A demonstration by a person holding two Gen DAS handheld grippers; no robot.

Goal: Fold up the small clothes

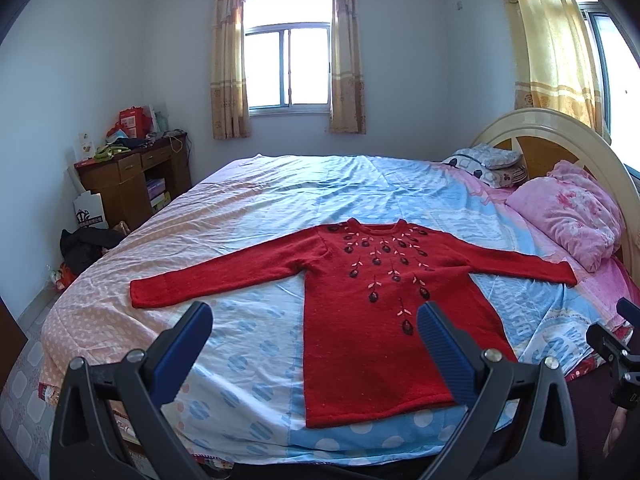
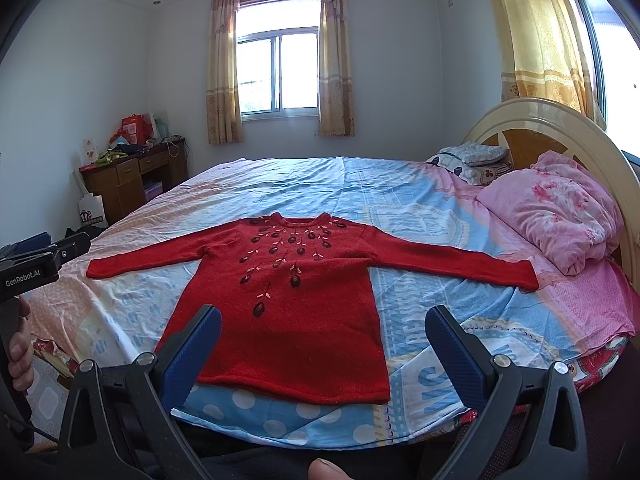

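A small red knitted sweater (image 1: 360, 320) with dark embroidered flowers lies flat, face up, on the bed, both sleeves spread sideways and the hem toward me. It also shows in the right wrist view (image 2: 288, 312). My left gripper (image 1: 316, 312) is open and empty, held above the hem's left side. My right gripper (image 2: 324, 316) is open and empty, held above the hem's right part. The right gripper's body shows at the right edge of the left wrist view (image 1: 616, 344), and the left gripper's body at the left edge of the right wrist view (image 2: 36, 264).
The bed (image 1: 280, 200) has a blue, pink and white sheet. A pink folded quilt (image 1: 572, 212) and pillows (image 1: 488, 164) lie by the curved headboard (image 1: 560, 132) at right. A brown desk (image 1: 132, 176) with clutter stands at far left. Dark bags (image 1: 84, 244) lie on the floor.
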